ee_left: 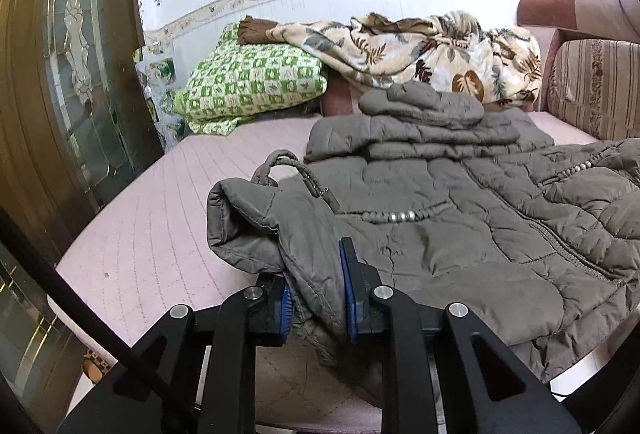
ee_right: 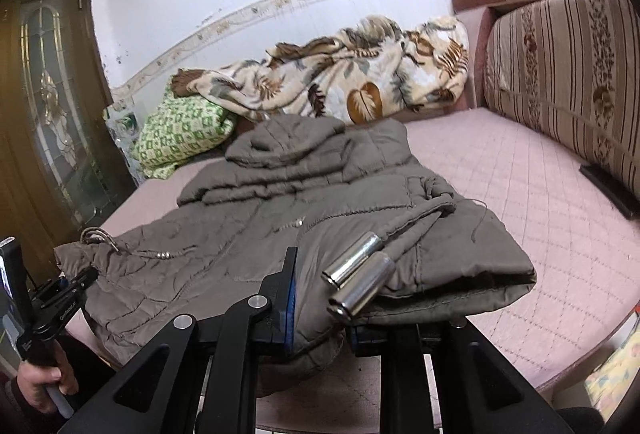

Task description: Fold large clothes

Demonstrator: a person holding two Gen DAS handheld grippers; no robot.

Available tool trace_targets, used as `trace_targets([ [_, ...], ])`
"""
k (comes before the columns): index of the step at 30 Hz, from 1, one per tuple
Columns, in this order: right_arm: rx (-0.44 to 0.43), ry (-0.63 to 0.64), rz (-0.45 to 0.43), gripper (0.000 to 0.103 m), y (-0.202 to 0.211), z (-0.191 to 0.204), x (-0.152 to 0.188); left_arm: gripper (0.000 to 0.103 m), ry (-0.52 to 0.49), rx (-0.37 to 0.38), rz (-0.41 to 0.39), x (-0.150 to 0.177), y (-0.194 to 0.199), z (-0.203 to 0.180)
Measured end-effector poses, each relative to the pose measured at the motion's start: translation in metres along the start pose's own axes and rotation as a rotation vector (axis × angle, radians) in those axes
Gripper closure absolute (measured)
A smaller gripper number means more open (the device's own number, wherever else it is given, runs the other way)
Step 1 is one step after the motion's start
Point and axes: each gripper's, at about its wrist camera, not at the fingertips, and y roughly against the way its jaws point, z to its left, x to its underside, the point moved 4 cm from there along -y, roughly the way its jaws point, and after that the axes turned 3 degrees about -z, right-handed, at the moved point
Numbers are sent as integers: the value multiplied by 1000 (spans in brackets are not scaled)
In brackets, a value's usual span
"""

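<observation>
While both grippers, left (ee_left: 316, 286) and right (ee_right: 320, 298), hold jaws clamped on the jacket (ee_left: 460, 234) hem, slippery padding could slide free mid-fold

Grey-brown quilted jacket (ee_left: 460, 234) spread flat, hem corners lifted.

right gripper (ee_right: 320, 310) far finger under jacket (ee_right: 280, 201)

A lived-in home room: a pink quilted mattress (ee_right: 500, 185) at centre, a leaf-print blanket (ee_right: 360, 77) and green checked pillow (ee_left: 248, 81) at twelve o'clock, a striped sofa cushion (ee_right: 568, 73) at two, a stained-glass wooden door (ee_left: 76, 45) at nine.
</observation>
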Motion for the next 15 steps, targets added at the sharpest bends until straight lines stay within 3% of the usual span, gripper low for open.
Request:
trace_targets([
  [8,-35,-9,-41,83,17,6,-26,83,-7,34,-45,-35,6,10],
  [15,-72,-34,-94,83,12,8,-70,83,52,56,-95,-89,-7,17],
])
